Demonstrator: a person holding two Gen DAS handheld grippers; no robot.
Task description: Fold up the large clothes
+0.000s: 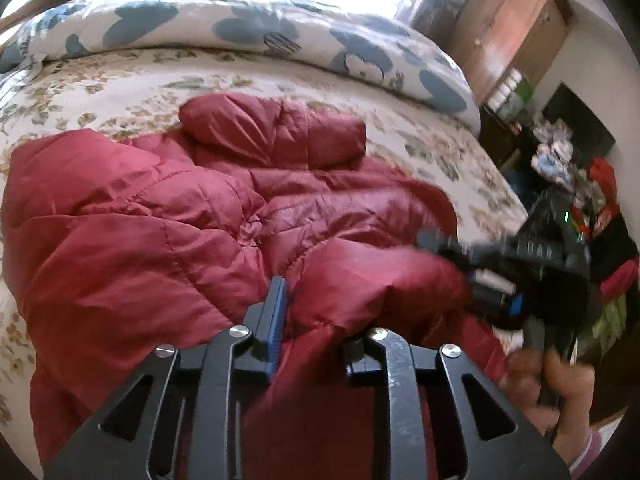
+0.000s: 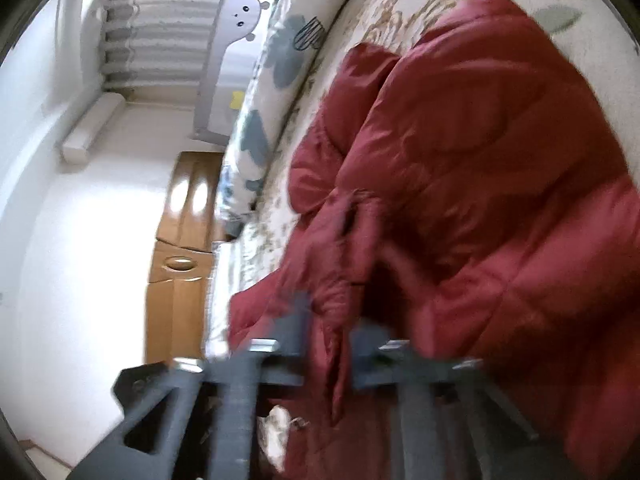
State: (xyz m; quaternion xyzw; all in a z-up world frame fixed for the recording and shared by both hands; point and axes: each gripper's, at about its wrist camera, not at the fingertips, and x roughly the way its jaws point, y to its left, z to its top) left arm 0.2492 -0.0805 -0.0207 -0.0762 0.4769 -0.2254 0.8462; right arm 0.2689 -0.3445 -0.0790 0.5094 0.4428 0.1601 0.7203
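A red quilted puffer jacket (image 1: pixel 160 208) lies crumpled on the flowered bedsheet (image 1: pixel 132 88), one sleeve folded across its top. At the near edge my left gripper (image 1: pixel 316 320) has a thick fold of the jacket bunched between its jaws. Its blue-padded left finger (image 1: pixel 277 308) shows, and the other is buried in fabric. My right gripper (image 1: pixel 428 242), held by a hand (image 1: pixel 560 392), bites the jacket's right edge. The blurred right wrist view shows that gripper (image 2: pixel 334 320) shut on a narrow fold of the red jacket (image 2: pixel 500 160).
A rolled quilt with blue flowers (image 1: pixel 240 28) lies along the bed's far side. Past the bed's right edge stand a wooden wardrobe (image 1: pixel 508 36) and a heap of coloured clothes (image 1: pixel 600 216). A brown wooden cabinet (image 2: pixel 180 248) stands against the white wall.
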